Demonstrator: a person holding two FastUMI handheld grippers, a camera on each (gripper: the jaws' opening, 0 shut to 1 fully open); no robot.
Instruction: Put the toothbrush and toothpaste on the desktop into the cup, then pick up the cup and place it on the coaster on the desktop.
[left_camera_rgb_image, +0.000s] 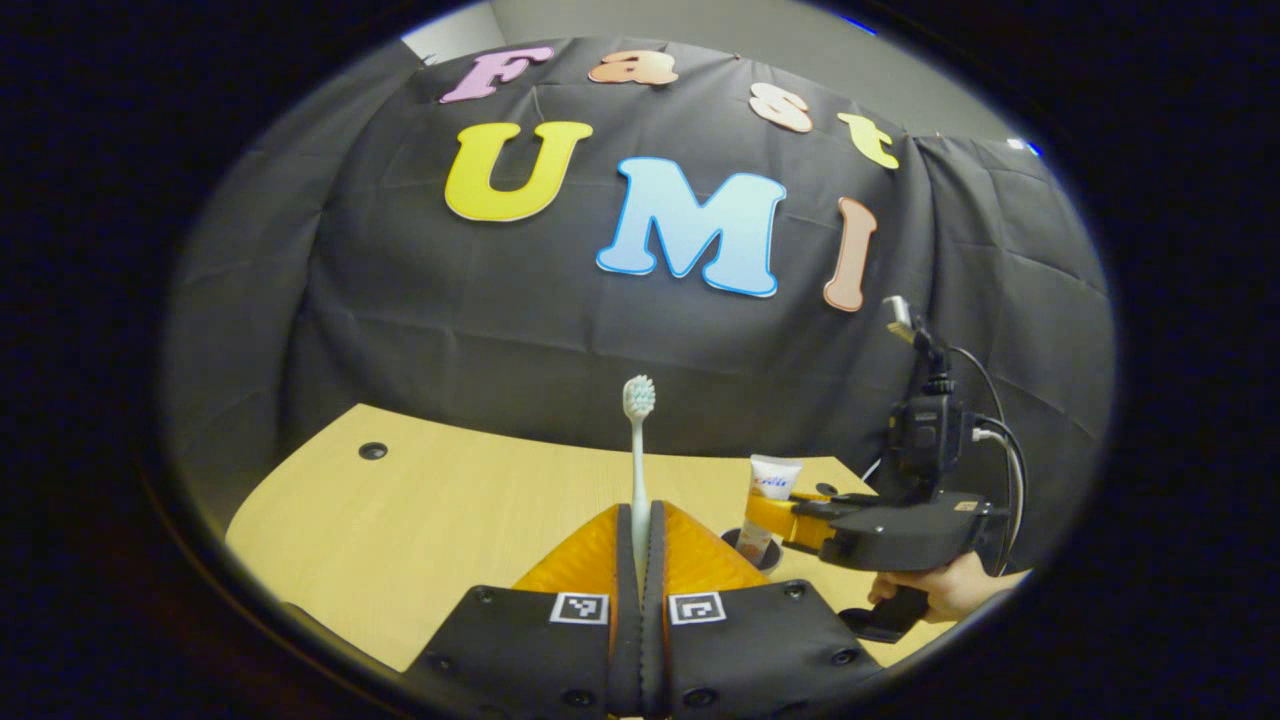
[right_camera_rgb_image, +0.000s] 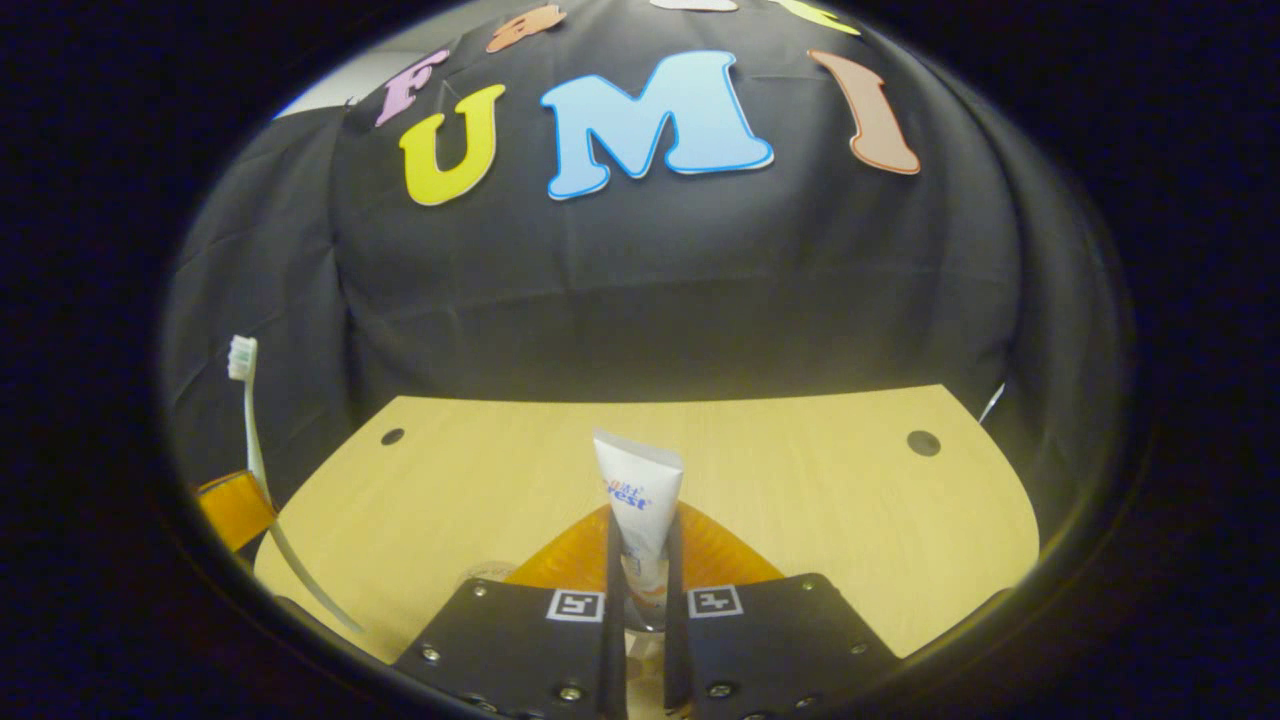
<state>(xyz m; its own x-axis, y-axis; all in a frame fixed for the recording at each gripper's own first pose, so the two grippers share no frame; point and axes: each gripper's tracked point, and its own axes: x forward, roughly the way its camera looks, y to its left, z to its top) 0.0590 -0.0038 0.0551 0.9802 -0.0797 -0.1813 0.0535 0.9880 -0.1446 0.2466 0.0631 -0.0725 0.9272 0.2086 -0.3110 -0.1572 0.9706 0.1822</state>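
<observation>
The left tool (left_camera_rgb_image: 640, 560) grips the toothbrush (left_camera_rgb_image: 638, 440) upright; the right tool (right_camera_rgb_image: 640, 590) clamps the toothpaste (right_camera_rgb_image: 640, 500) above the tabletop (right_camera_rgb_image: 800, 480), over what seems the cup (left_camera_rgb_image: 765, 550). Loading is in hand; next, the paste likely needs lowering into it and releasing.

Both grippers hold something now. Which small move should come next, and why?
Probably lower the right gripper, so the toothpaste slides into the cup seen under it in the left gripper view. The left gripper holds the toothbrush upright and can wait.
</observation>
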